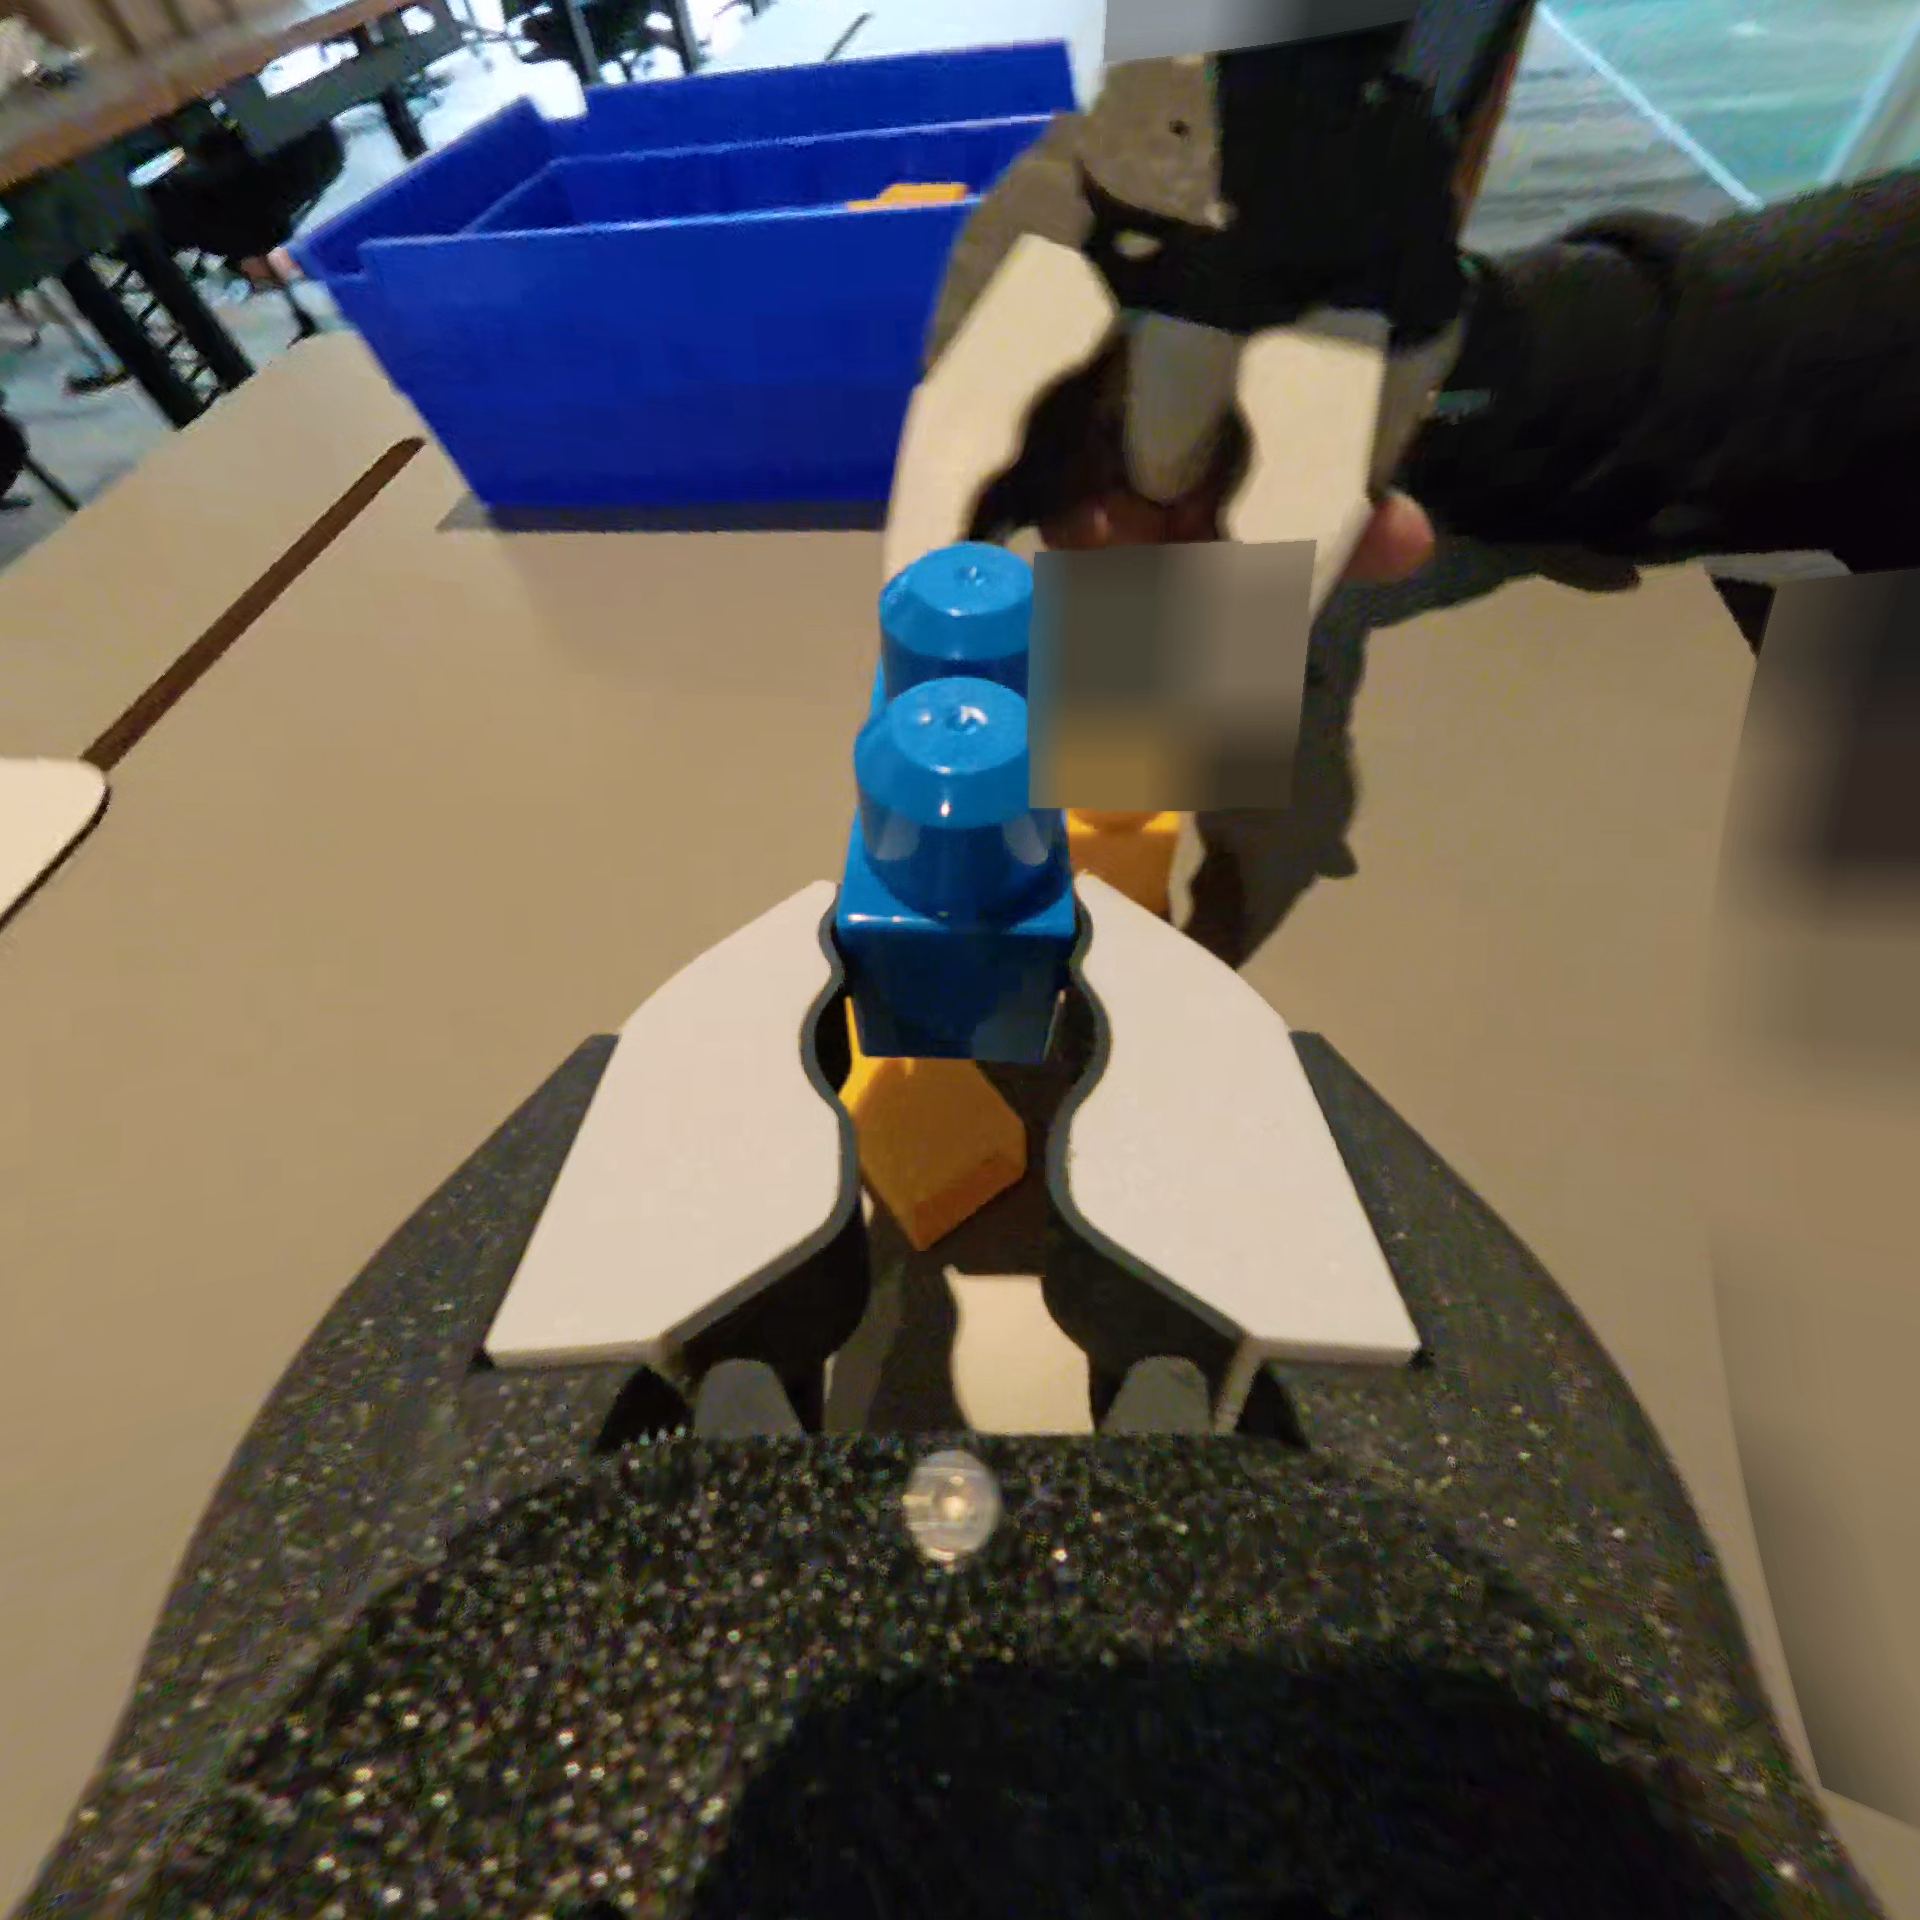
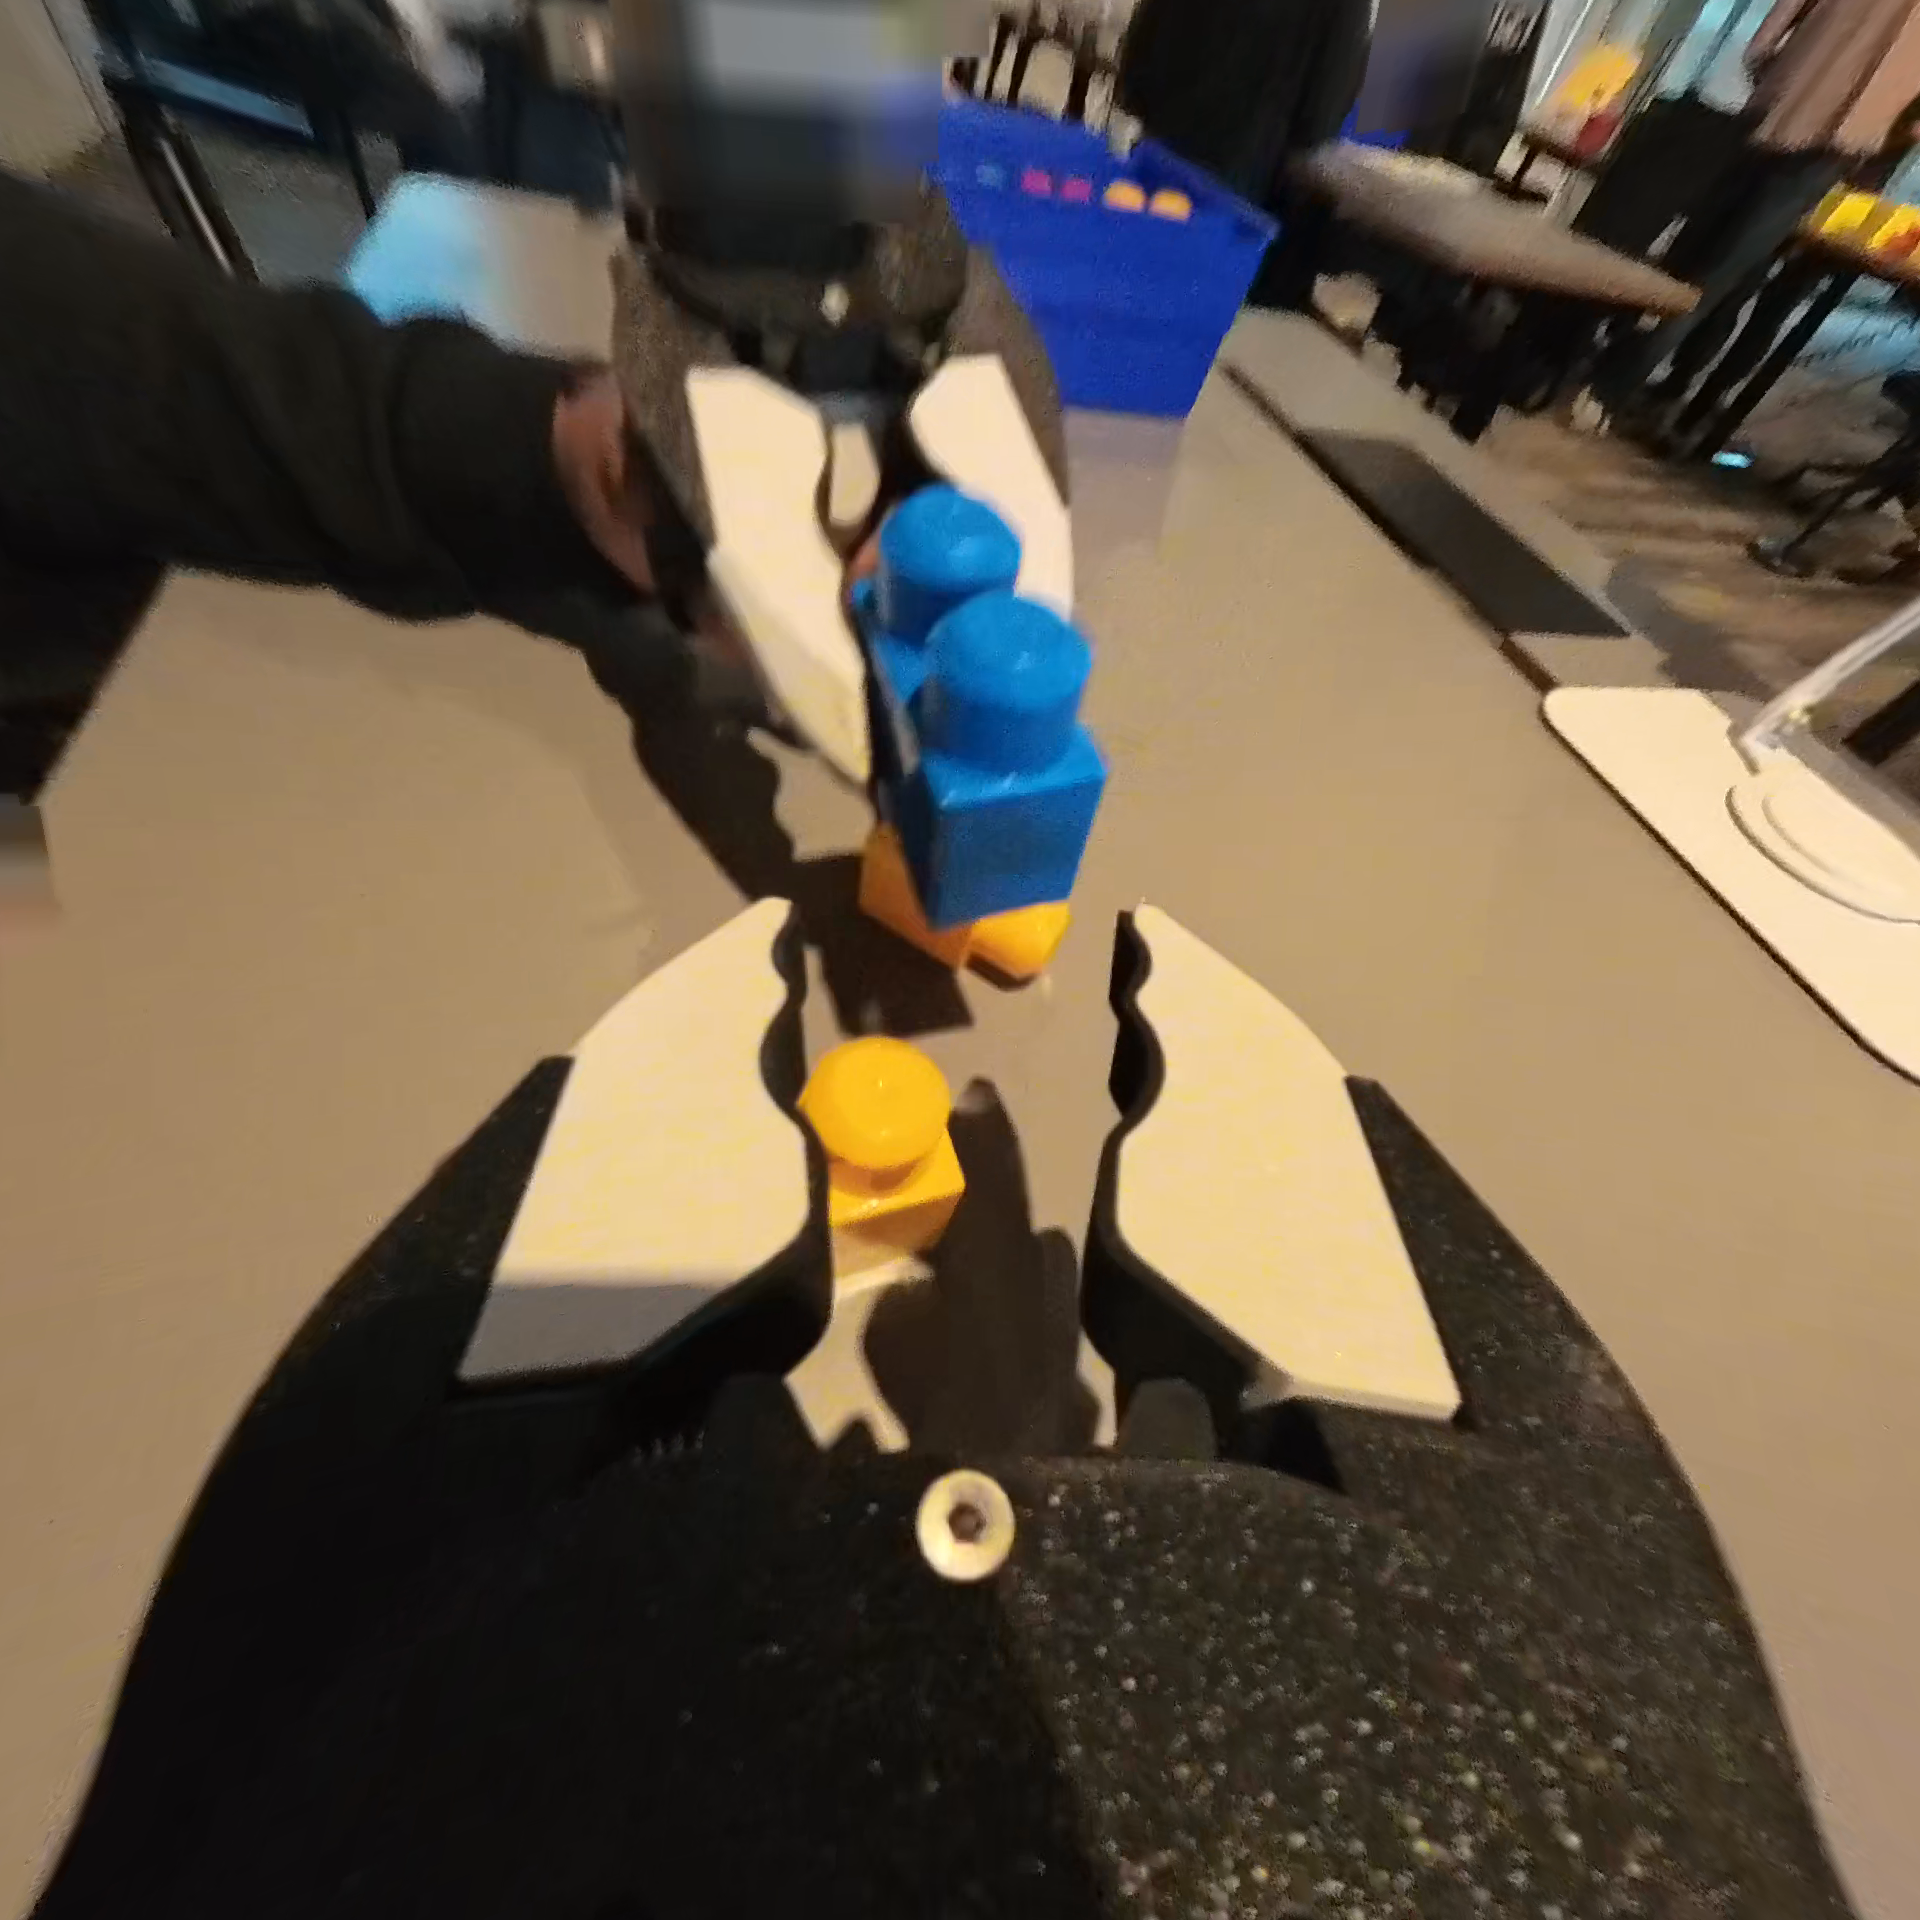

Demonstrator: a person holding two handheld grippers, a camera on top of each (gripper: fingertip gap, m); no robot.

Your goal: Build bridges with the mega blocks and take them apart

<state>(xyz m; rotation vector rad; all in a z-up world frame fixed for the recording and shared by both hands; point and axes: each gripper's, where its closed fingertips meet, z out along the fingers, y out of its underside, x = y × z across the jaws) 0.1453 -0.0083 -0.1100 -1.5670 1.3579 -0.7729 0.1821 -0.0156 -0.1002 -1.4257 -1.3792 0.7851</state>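
- Grey table (image 1: 416,935) carries the blocks; a blue bin (image 1: 665,343) stands at its far edge.
- Left gripper (image 1: 956,935) is clenched on the blue two-stud block (image 1: 951,883), which sits on a yellow block (image 1: 935,1153).
- Right gripper (image 2: 951,935) is spread, holding nothing, a single yellow one-stud block (image 2: 883,1143) on the table between its fingers.

The left wrist view looks along its own fingers, very near the blue two-stud plastic block (image 1: 951,831), towards the tabletop's far edge, while the right wrist view faces it from the opposite side, slightly farther, both sharing this block (image 2: 987,748).
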